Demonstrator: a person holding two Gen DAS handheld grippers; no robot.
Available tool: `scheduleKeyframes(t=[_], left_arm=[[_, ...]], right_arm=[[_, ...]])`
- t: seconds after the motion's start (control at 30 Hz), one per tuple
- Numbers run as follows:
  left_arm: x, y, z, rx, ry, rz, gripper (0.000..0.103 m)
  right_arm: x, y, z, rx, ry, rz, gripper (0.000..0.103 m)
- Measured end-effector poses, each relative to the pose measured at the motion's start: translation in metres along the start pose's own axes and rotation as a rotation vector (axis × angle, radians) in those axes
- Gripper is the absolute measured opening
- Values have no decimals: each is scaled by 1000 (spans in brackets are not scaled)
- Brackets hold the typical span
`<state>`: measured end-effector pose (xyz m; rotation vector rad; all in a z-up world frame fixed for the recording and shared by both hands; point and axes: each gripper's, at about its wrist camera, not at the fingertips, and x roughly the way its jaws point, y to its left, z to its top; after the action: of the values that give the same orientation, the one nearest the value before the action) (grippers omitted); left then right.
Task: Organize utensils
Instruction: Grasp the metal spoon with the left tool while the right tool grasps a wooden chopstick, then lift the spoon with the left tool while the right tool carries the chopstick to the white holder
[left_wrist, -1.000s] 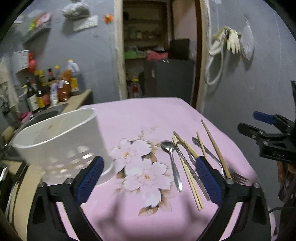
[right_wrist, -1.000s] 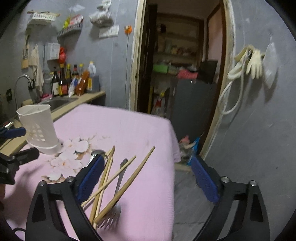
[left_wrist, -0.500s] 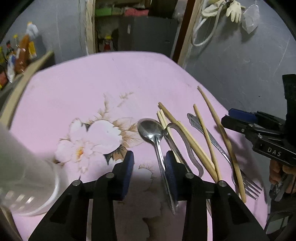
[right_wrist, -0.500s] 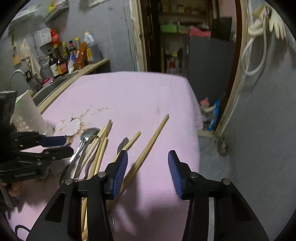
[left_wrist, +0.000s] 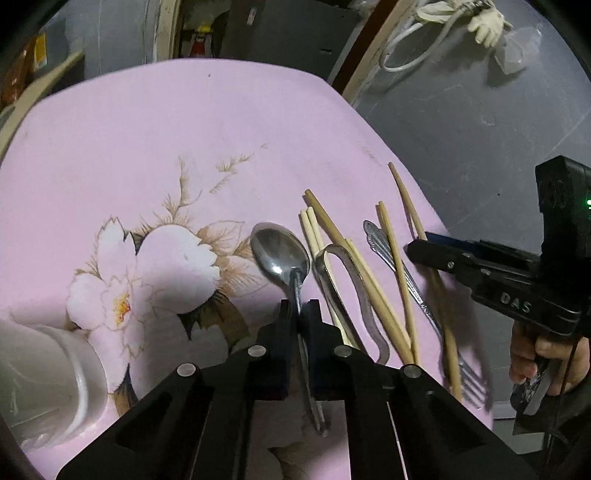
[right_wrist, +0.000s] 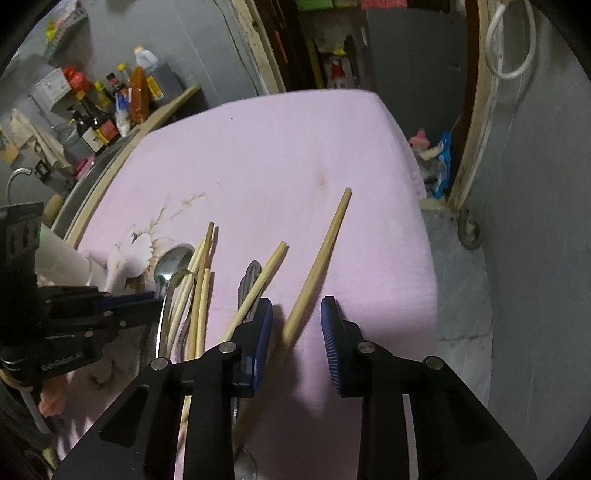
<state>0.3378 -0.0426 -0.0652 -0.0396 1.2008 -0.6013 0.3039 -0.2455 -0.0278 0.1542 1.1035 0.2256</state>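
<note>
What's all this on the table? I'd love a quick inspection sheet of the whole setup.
Surface: pink floral cloth.
Job's things: spoon, chopsticks, fork, tongs, white holder.
Clutter: nothing seen.
Grippers: left gripper shut on spoon handle; right gripper open around the outermost chopstick.
Cables: white hose on wall.
Surroundings: bottles on counter, doorway, gloves hanging.

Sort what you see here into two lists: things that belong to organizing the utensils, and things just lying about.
Belongs to the job: spoon, chopsticks, fork, metal tweezers, white holder, left tongs, right tongs.

Just lying about: sauce bottles, gloves, hose, tap.
</note>
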Motion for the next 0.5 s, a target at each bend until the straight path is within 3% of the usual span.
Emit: scheduleKeyframes(t=[0.03, 0.2, 0.3, 0.5], left_arm=[[-3, 0, 2, -9, 4, -5, 2], [-17, -3, -3, -38, -9, -17, 0], [-26, -10, -14, -42, -58, -10, 0], [-60, -24, -39, 9, -233, 45, 0]], right_arm=[[1, -2, 2, 19, 14, 5, 14], [-3, -10, 4, 103, 41, 53, 10], [-7, -18, -4, 161, 20, 112, 8], [-35, -14, -31, 172, -132, 222, 6]])
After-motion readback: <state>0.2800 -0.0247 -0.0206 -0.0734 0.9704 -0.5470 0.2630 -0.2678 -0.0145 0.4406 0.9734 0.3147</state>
